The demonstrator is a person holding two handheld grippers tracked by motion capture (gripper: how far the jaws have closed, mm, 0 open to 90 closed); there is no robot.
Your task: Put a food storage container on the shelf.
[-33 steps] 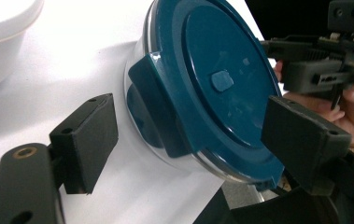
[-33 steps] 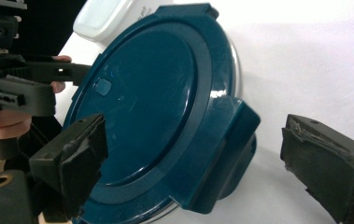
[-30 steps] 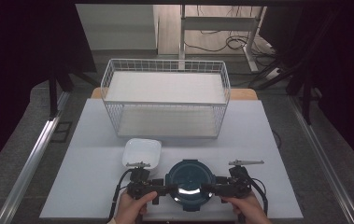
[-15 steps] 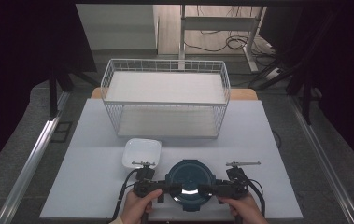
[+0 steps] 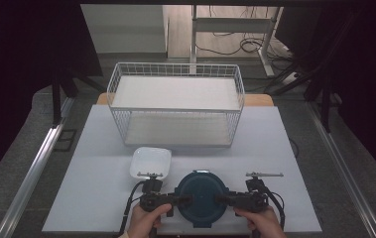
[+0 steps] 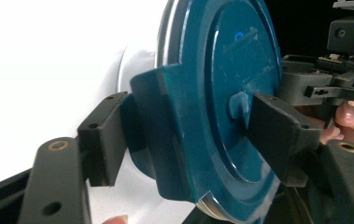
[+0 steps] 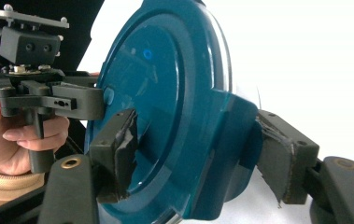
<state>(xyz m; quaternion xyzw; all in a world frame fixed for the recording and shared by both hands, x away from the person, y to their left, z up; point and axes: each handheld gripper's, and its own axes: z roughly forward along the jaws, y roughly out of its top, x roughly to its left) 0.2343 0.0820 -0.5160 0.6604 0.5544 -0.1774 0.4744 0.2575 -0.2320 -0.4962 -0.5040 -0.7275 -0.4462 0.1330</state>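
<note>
Teal plastic makes up the round lid (image 5: 200, 198), which is seen at the near edge of the white table (image 5: 96, 178), between the two grippers and just in front of the person's hands. A clear container rim is visible beneath the lid in both gripper views, though the container itself is largely hidden.

The lid's left side latch (image 6: 153, 121) is clamped between the jaws of the left gripper (image 5: 168, 200), one pad lying against the latch's outer face and the other pressed on the lid's top surface. In the left gripper view the lid (image 6: 221, 93) is seen edge-on and tilted. The right side latch (image 7: 233, 140) is gripped in the same manner by the right gripper (image 5: 232, 200), whose worn foam pads (image 7: 118, 154) are set on either side of it. In the right gripper view the lid (image 7: 165, 102) is shown with the left gripper (image 7: 48, 100) held by a hand (image 7: 6, 140) at its far side.

Just beyond the lid, to the left, a white square bowl (image 5: 150, 162) is placed on the table, near the left gripper but apart from the lid. Farther back, a white wire basket (image 5: 175, 106) is stood across the table's far half, well apart from the lid.
</note>
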